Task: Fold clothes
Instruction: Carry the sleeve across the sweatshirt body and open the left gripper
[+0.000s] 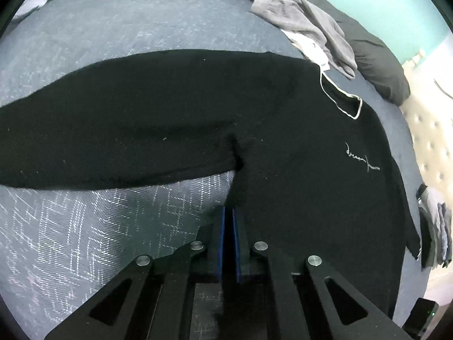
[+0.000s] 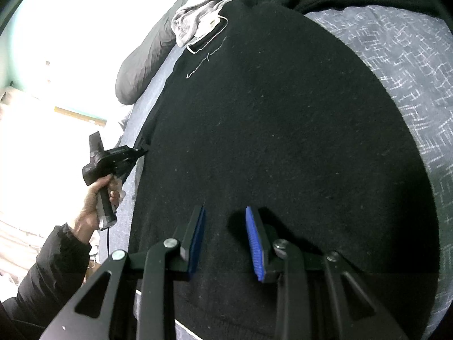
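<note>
A black sweater with a white-trimmed collar and a small script logo lies flat on the bed. One sleeve stretches out to the left. My left gripper is shut on the sweater's side edge just below the armpit, its blue pads almost together. From the right wrist view the same left gripper pinches the sweater at its left edge, held by a hand. My right gripper is open over the sweater's lower body, with nothing gripped between its pads.
The bed cover is blue-grey with a white pattern. A crumpled grey garment lies past the collar, next to a dark pillow. A small stack of folded clothes sits at the bed's right edge by a tufted beige headboard.
</note>
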